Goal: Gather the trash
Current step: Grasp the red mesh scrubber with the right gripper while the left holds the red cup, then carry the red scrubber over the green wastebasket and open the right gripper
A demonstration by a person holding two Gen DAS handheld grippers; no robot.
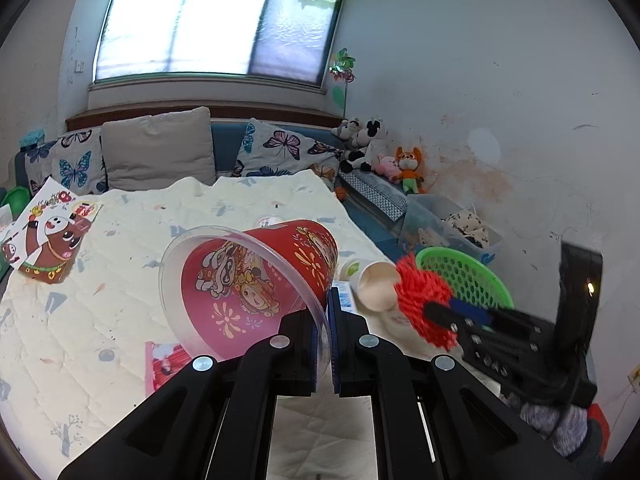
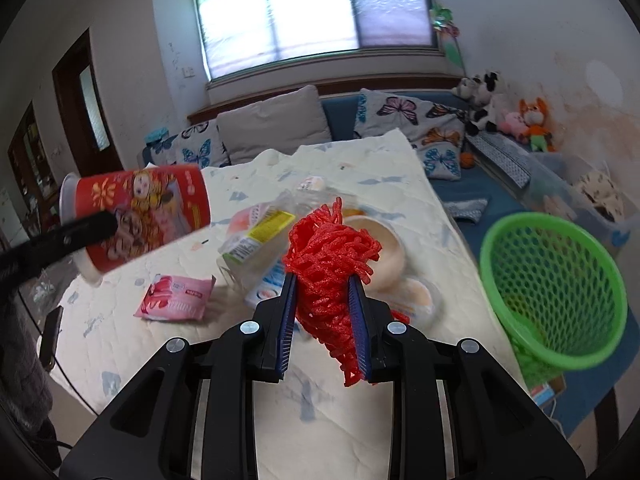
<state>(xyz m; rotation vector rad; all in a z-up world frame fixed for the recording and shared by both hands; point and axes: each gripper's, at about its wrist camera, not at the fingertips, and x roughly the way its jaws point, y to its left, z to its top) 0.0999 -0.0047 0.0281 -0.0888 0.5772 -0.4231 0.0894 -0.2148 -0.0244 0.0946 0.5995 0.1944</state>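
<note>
Trash is mid-collection: my right tongs (image 2: 326, 326) clamp red foam netting (image 2: 334, 248) near the green basket (image 2: 554, 276), my left tongs (image 1: 328, 336) pinch a red printed cup (image 1: 256, 276) by its rim, while wrappers (image 2: 176, 298) (and tubs) litter the tabletop (image 2: 132, 344).

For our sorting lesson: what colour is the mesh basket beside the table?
Bright green basket, clearest in the right wrist view.

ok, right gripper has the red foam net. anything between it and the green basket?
Nothing visible. The right gripper is shut on the red foam net, lifted above the table. The green basket sits to its right at the table edge, mouth open towards it. The remaining wrappers and cups lie below and to the left, not in the path.
</note>
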